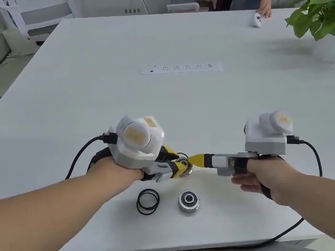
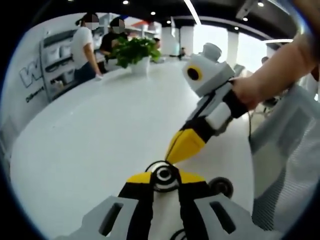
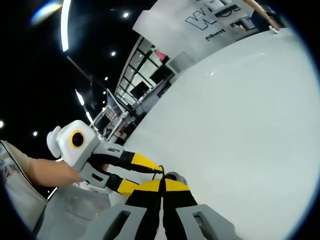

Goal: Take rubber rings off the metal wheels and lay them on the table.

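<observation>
Squarely between left fingers [image 2: 192, 177], metal wheel [image 2: 164, 175]

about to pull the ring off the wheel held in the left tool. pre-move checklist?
1. Left tool clamped on the held wheel: ok, yellow tips shut on its sides.
2. Right tool at the wheel's rim: ok, its tip meets the rim.
3. Right tool has the rubber ring pinched: cannot tell. The jaws look shut, but the rubber there is too thin to make out.
4. Laying spot: ok, there is bare table beside the loose rings.
5. Loose wheel out of the pull path: ok, it lies on the table nearer the person than both tools, apart from the rings.
</observation>
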Available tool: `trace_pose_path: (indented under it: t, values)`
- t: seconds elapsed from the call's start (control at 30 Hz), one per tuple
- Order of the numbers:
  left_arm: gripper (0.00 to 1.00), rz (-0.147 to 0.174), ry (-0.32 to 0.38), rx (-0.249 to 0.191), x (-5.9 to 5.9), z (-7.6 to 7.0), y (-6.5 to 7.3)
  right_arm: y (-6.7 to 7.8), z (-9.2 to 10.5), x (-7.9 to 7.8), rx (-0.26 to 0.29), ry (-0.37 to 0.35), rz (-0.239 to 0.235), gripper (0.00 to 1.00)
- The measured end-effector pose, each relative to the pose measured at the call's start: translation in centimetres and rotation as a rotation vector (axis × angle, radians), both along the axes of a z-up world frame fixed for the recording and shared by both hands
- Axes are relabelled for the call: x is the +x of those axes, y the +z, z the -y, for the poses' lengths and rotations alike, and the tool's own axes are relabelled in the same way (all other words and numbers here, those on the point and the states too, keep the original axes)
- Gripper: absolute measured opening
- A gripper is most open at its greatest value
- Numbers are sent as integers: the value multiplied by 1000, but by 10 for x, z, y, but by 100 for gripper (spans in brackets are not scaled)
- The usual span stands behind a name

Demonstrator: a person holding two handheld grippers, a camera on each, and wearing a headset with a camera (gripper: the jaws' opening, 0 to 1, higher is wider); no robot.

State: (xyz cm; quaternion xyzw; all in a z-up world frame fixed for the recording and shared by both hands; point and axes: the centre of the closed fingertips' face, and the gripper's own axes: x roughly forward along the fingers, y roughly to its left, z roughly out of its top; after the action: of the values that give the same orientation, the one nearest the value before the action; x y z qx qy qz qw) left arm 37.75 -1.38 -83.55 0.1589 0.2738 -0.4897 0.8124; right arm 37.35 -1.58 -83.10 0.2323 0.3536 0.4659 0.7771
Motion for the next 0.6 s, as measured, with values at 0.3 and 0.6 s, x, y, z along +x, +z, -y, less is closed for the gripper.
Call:
trace_pose_path:
  t: [0.3, 0.6]
  values:
    - [29, -7, -17, -35, -10, -2, 11, 8, -1, 1, 15, -4, 5, 0]
    - [35, 10, -13, -70, -17, -12, 29, 16, -4, -3, 35, -2, 6, 0]
